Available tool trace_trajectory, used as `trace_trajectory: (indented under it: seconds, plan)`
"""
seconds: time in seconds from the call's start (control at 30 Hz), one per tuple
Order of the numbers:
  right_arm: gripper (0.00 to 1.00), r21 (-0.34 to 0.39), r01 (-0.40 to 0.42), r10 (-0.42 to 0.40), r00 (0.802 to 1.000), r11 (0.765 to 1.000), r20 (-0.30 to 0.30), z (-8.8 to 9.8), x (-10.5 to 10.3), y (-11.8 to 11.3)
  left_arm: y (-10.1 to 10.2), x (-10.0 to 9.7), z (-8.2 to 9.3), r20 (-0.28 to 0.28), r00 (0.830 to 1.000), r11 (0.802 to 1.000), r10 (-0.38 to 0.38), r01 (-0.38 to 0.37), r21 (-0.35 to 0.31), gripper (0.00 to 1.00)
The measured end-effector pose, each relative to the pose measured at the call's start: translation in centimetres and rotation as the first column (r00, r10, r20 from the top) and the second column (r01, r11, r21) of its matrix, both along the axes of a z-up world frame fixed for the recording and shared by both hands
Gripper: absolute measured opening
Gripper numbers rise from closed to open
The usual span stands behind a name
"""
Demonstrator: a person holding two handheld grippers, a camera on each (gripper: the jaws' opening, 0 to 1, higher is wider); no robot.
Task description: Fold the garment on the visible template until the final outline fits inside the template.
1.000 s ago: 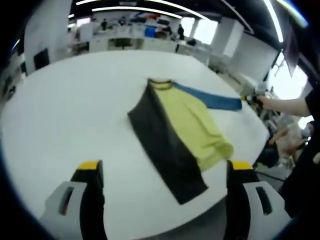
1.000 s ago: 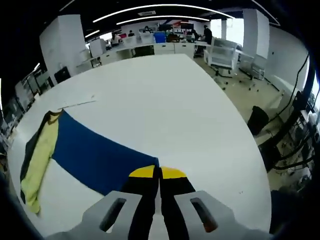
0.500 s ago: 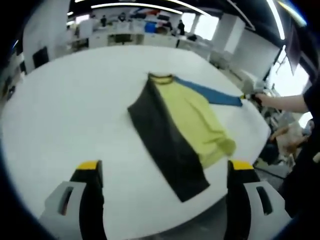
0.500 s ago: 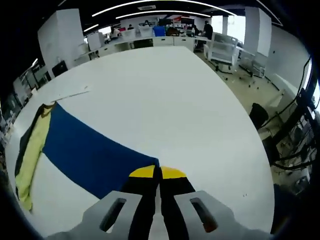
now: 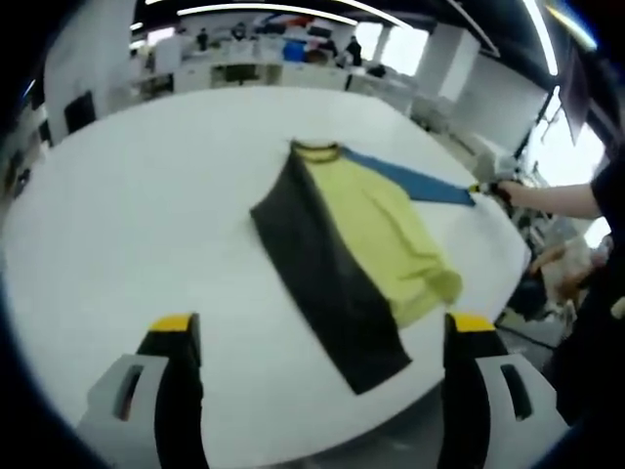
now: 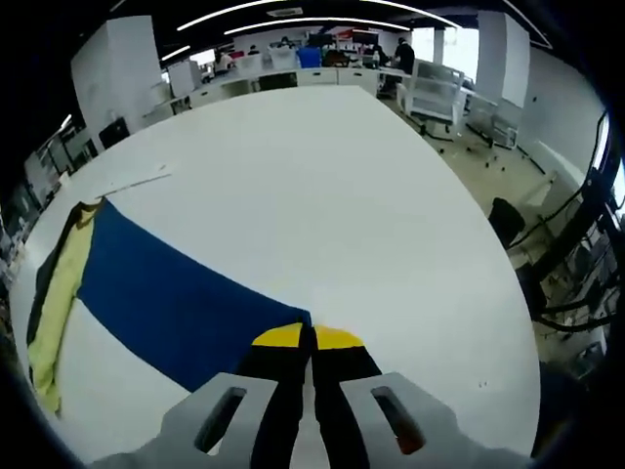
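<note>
A garment lies on the round white table [image 5: 127,195], with a dark grey panel [image 5: 322,283], a yellow body [image 5: 381,234] and a blue sleeve [image 5: 410,183] stretched out to the right. My left gripper [image 5: 317,327] hovers open over the near table edge, short of the garment. In the left gripper view the right gripper [image 5: 485,189] holds the sleeve's end at the far right. In the right gripper view my right gripper [image 6: 311,337] is shut on the blue sleeve [image 6: 166,303], which runs left to the yellow body [image 6: 54,303].
A person's arm [image 5: 557,200] reaches in from the right in the left gripper view. A thin line [image 6: 137,181] marks the table top near the collar. Office desks [image 6: 283,83] and chairs [image 6: 435,98] stand beyond the table, with open floor [image 6: 508,176] to the right.
The right gripper has drawn the blue sleeve a little further out, so it lies straighter. The left gripper has hardly moved.
</note>
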State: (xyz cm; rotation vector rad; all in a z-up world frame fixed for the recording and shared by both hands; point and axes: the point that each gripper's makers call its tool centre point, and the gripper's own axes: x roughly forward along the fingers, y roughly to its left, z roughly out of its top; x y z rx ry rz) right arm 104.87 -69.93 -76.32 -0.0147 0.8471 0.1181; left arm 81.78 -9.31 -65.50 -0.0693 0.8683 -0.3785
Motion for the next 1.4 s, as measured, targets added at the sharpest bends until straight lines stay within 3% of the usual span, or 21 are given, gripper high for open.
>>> trace_trajectory:
  seconds: [0.13,0.27,0.43,0.63,0.77,1.0,1.23,1.4]
  plan:
    - [0.01,-0.029,0.015,-0.016,1.0,0.999,-0.017,0.1,-0.3,-0.4,-0.1,0.0,0.0,0.001,1.0,1.0,0.002,-0.002,-0.002,0.99]
    - [0.01,0.035,0.102,-0.102,0.995,0.994,-0.003,0.8,-0.2,-1.2,-0.1,-0.1,0.1,0.003,1.0,1.0,0.0,0.0,-0.003,0.99]
    - [0.01,0.032,0.103,-0.104,0.995,0.994,0.007,1.3,0.7,-2.8,-0.2,0.0,0.5,0.015,1.0,1.0,0.0,0.0,-0.007,0.99]
    - [0.03,0.019,0.086,-0.086,0.996,0.996,0.017,2.2,0.2,-3.0,-0.3,0.2,1.2,0.038,0.999,1.0,-0.002,0.002,-0.018,0.99]
    - [0.13,0.045,0.061,-0.063,0.997,0.997,0.044,2.8,0.5,-1.6,-0.3,0.6,2.1,0.065,0.998,1.0,-0.007,0.009,-0.027,0.99]
    - [0.22,0.097,0.002,-0.009,0.998,0.995,0.064,4.8,-0.5,2.2,-0.2,0.4,3.5,0.107,0.994,0.999,-0.021,0.025,-0.033,0.99]
    - [0.3,0.139,-0.063,0.05,0.994,0.988,0.095,7.2,-3.6,7.6,0.5,-0.4,4.4,0.149,0.989,0.999,-0.012,0.019,-0.045,0.99]
    - [0.44,0.151,-0.098,0.079,0.989,0.984,0.125,9.6,-6.6,11.3,0.9,-0.8,5.3,0.181,0.984,0.999,-0.005,0.014,-0.046,0.99]
